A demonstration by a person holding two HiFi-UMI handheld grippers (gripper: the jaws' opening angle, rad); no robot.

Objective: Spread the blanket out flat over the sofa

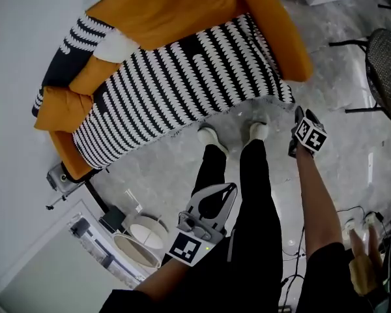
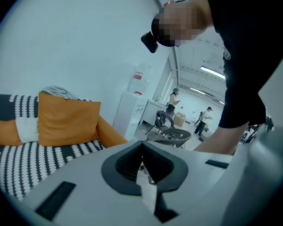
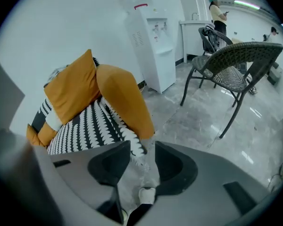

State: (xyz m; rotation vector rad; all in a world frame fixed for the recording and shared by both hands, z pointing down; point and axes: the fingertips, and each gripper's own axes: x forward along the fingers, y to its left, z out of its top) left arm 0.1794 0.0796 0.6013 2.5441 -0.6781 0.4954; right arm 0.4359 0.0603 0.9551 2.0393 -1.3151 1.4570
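A black-and-white patterned blanket (image 1: 182,83) lies spread over the seat of the orange sofa (image 1: 163,12), its front edge hanging toward the floor. Another part is draped over the sofa's left end behind an orange cushion (image 1: 68,106). My right gripper (image 1: 300,115) hovers over the floor just off the blanket's right front corner, open, with nothing between its jaws. In the right gripper view (image 3: 142,147) the blanket (image 3: 85,126) lies beyond the tips. My left gripper (image 1: 229,188) hangs low by the person's left leg, shut and empty; the left gripper view (image 2: 142,145) shows the blanket (image 2: 19,164) far off.
The person's legs and white shoes (image 1: 212,135) stand right in front of the sofa. A wicker chair (image 1: 386,57) is at the right, a white water dispenser (image 3: 153,41) past the sofa's right arm. A round white bin (image 1: 140,240) and cables (image 1: 352,227) lie on the grey floor.
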